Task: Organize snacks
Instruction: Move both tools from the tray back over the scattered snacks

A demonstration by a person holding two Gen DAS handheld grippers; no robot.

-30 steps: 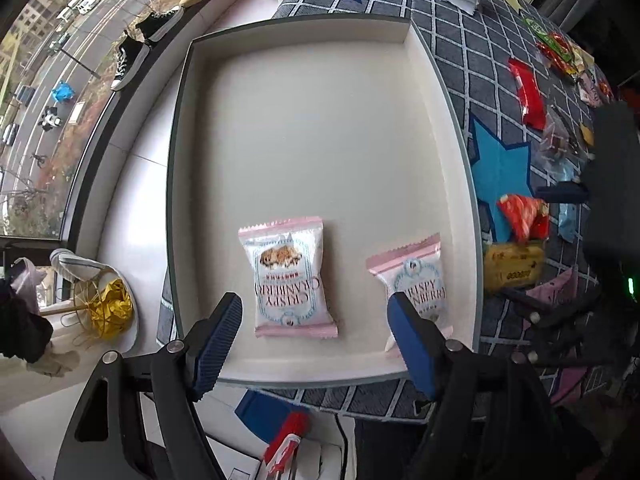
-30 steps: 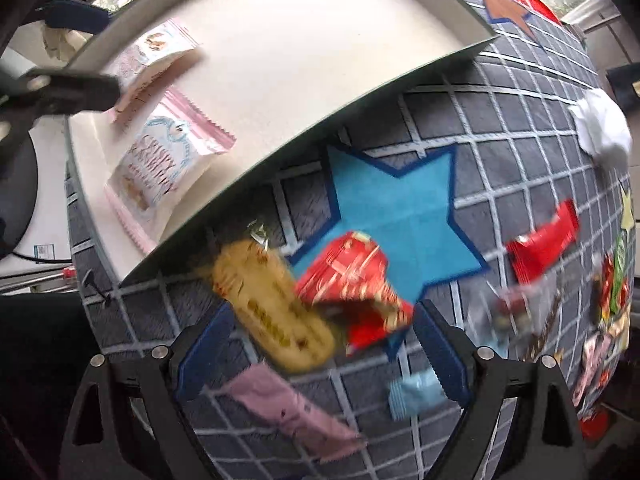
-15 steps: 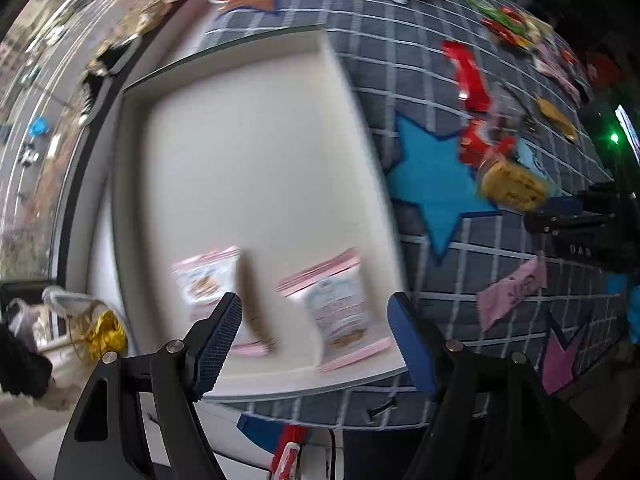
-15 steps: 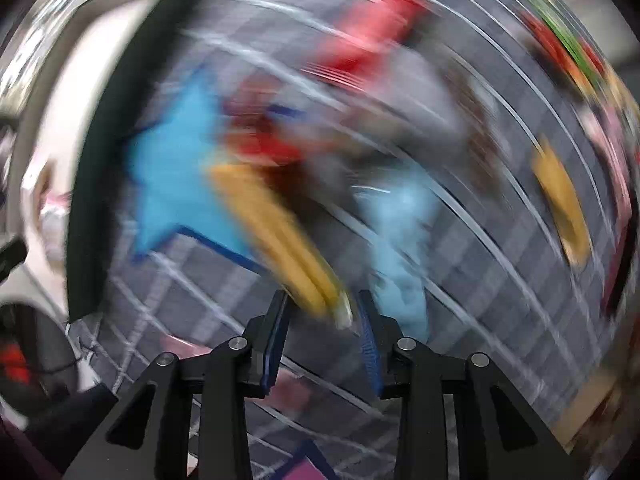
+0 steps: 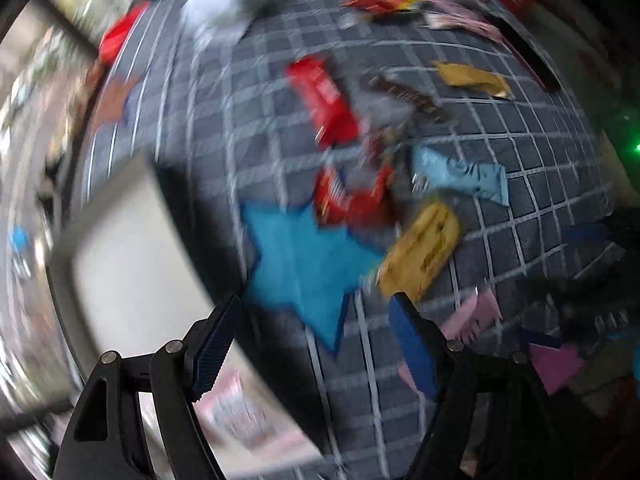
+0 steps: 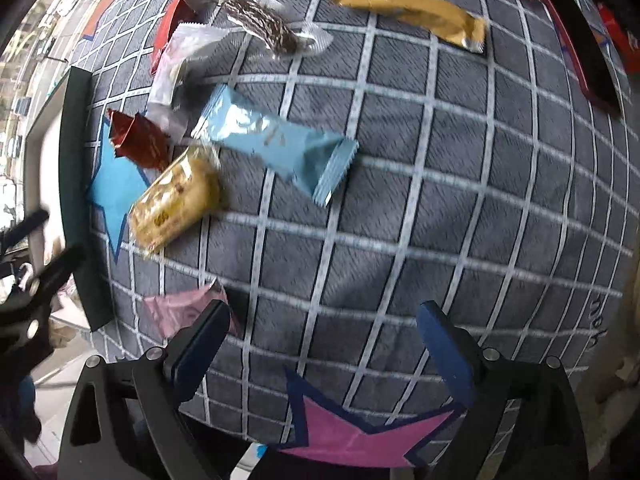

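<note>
Pink packet [image 5: 236, 412] is lying in the tray [image 5: 132, 264], but most snacks, like the yellow one [image 6: 176, 200], are waiting on the desk [image 6: 400, 200]. You're holding both the left gripper [image 5: 316, 344] and right gripper [image 6: 324, 344] wide open, gripping nothing.

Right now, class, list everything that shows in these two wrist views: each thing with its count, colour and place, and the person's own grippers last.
Yellow snack pack: one, yellow, beside the blue star.
Light blue packet: one, pale blue, right of the yellow pack.
Red wrapper: one, crumpled, dark red, at the star's upper point.
Gold bar: one, gold, far side of the cloth.
Chocolate piece: one, brown in clear wrap, far left.
Pink packet: one, pink, near the right gripper's left finger.
Tray: one, white, left; blurred.
Checked cloth: one, grey.
Left gripper: open, empty.
Right gripper: open, empty.
</note>
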